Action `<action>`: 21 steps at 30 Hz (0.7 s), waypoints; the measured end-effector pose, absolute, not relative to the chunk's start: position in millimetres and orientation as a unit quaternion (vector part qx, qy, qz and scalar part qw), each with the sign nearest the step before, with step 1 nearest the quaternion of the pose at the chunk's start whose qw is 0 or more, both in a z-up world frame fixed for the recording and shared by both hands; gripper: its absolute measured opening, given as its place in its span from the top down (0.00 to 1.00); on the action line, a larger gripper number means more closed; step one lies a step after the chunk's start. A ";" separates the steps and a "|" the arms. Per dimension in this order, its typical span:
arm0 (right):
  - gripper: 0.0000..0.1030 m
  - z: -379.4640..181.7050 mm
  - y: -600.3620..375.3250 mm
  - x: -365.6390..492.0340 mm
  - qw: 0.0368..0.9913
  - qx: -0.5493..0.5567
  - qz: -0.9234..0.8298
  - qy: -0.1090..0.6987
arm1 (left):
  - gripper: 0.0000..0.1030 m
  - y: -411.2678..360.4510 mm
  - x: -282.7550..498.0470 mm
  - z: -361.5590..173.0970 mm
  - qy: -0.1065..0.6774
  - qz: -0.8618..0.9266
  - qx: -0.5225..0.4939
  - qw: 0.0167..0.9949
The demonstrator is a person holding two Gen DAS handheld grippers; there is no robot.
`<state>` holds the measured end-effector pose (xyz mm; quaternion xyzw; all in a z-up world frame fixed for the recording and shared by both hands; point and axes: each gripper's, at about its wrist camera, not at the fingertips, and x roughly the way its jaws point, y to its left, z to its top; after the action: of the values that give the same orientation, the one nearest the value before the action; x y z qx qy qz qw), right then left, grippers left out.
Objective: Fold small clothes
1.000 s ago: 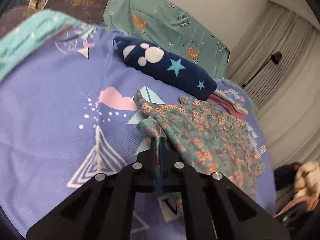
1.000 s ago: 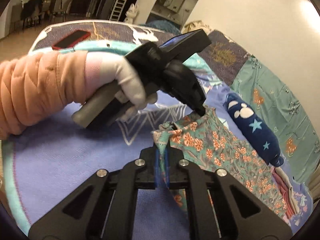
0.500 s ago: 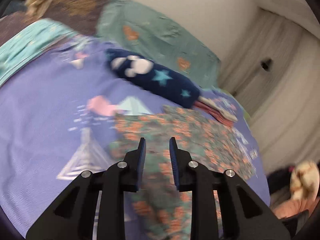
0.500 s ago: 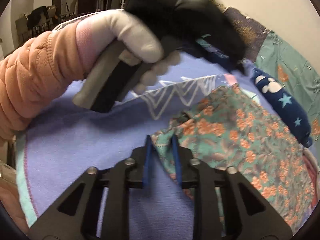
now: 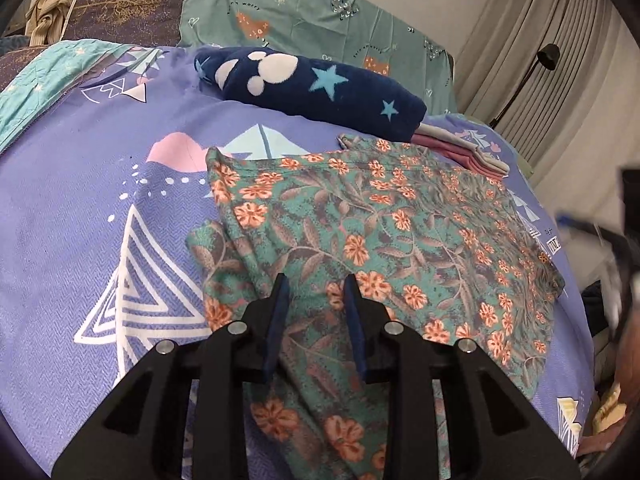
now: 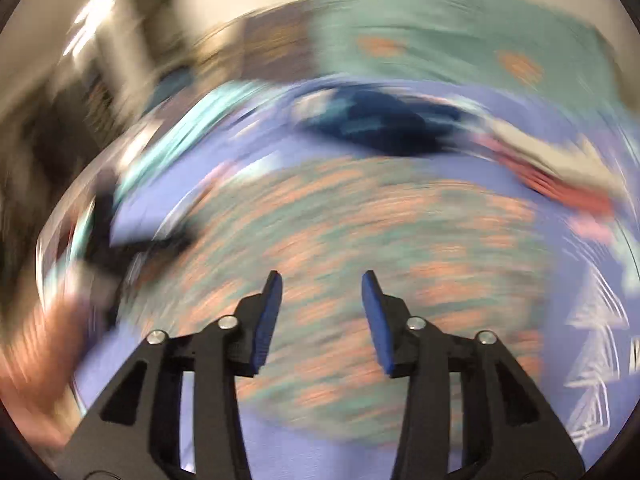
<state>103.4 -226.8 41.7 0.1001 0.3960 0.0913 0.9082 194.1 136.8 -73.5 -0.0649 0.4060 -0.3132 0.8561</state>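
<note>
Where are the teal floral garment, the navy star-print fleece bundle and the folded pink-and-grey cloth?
teal floral garment (image 5: 400, 232): left wrist view, middle of its spread panel.
navy star-print fleece bundle (image 5: 320, 92): left wrist view, top surface near the blue star.
folded pink-and-grey cloth (image 5: 468, 152): left wrist view, stacked folded edges.

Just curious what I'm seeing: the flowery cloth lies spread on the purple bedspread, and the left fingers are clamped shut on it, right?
Not quite. The left wrist view shows the left fingers open above the flowery cloth, which does lie spread on the purple bedspread.
</note>
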 end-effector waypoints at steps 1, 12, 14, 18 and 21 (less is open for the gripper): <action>0.58 42.0 -259.6 114.4 0.911 0.130 0.050 0.389 | 0.71 136.3 194.2 -73.4 0.406 -0.312 -0.064 0.856; 0.47 -49.1 -427.7 226.0 0.764 0.455 0.052 0.455 | 0.69 129.9 188.9 -69.9 0.401 -0.303 -0.045 0.863; 0.47 -58.2 -430.2 235.4 0.743 0.483 0.065 0.459 | 0.69 130.6 188.9 -70.1 0.401 -0.305 -0.047 0.863; 0.92 -35.3 -419.6 241.6 0.797 0.437 0.066 0.412 | 0.69 130.8 189.3 -70.2 0.401 -0.306 -0.050 0.862; 0.93 2.5 -407.5 222.4 0.861 0.362 0.084 0.348 | 0.69 130.4 189.2 -70.1 0.401 -0.304 -0.048 0.863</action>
<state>222.3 -407.5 2.5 0.3623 0.3476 0.0842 0.8607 189.2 130.4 -70.1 -0.0479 0.4011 -0.3044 0.8626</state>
